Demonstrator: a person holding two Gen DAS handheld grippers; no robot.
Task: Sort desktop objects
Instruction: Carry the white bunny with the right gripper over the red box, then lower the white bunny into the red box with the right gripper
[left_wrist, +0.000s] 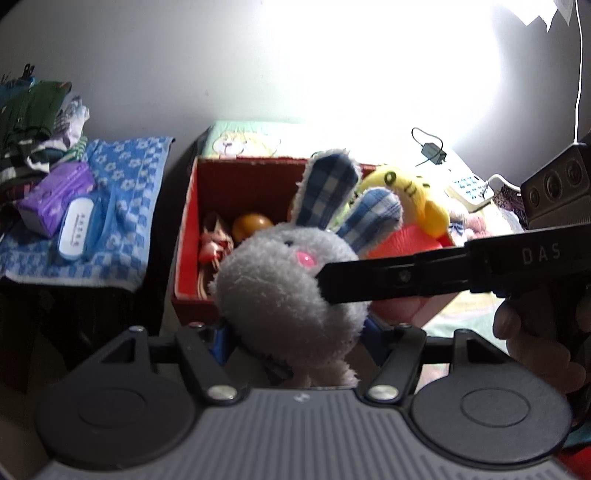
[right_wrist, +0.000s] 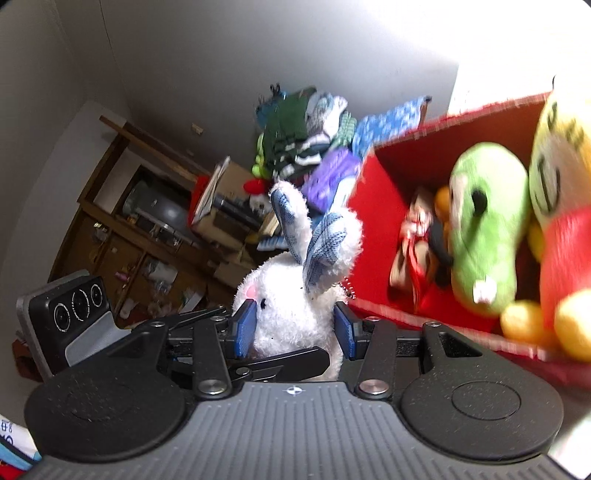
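Red box, open-topped, sits past both tools. It already holds a yellow plush, a green plush, an orange ball and a small doll. Beside it, a blue patterned towel carries a purple pack.

White rabbit plush, blue-checked ears up, long axis roughly upright, is held in the air just in front of the box's near wall, not yet over the opening.

Left tool: the plush body fills the gap between its blue pads; the pads are mostly hidden, so whether they press it cannot be told.

Right tool: blue pads sit on either side of the rabbit's head, about touching the fur. It looks like a light grip, though firm contact is unclear. In the left view its black finger crosses the rabbit's face.

Judgement: this reads as a hand-over or a two-tool carry. The box lies ahead and to the right of the right tool, and straight ahead of the left. Either is near enough; the drop turns on carrying the plush forward over the rim.
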